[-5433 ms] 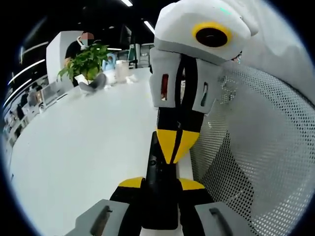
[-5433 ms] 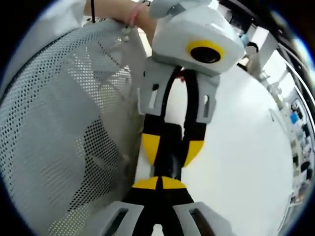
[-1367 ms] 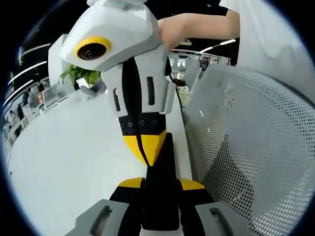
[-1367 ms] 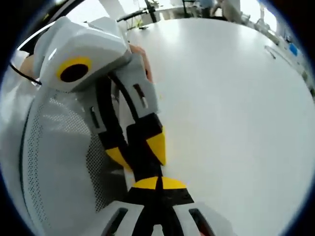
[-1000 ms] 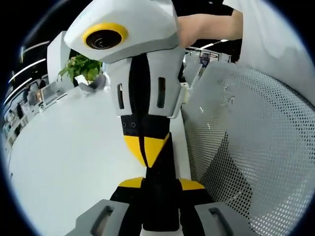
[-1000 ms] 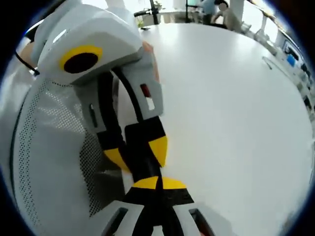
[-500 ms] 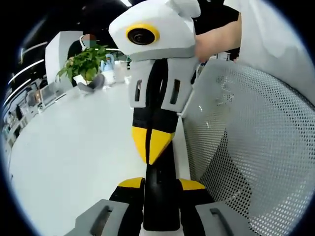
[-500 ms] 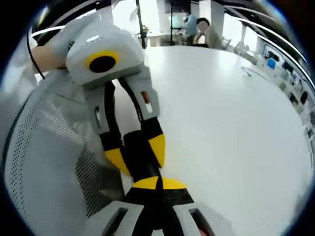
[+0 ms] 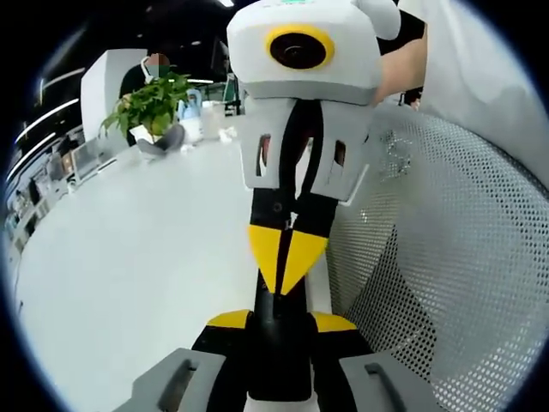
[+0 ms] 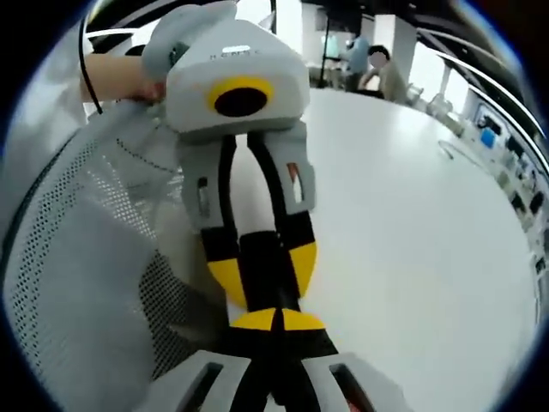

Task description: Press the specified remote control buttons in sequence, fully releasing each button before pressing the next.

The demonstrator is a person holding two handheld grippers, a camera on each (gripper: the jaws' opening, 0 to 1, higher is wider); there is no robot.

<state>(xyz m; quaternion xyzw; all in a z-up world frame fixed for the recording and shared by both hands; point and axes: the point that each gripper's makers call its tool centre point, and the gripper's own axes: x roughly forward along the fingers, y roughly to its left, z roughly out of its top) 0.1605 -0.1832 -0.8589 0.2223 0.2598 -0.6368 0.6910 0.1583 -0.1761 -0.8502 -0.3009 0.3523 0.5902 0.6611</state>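
Remote (image 9: 279,343) clamped between left gripper (image 9: 280,322) jaws, just beside mesh chair (image 9: 446,283) at white table (image 9: 129,275) edge. Right gripper (image 9: 286,262) tips pressed together, poised at its far end. Best pressed squarely, then lifted fully clear before next button.

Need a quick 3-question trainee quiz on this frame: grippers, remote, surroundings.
1. True or false: the left gripper is clamped on the remote.
2. Pick one. The right gripper has its jaws: A) wide open; B) shut, tips pointing at the remote; C) closed on a plant.
3. Fill in: to the right of the table in the left gripper view is a white mesh ____.

Key: 1 true; 2 B; 3 chair.
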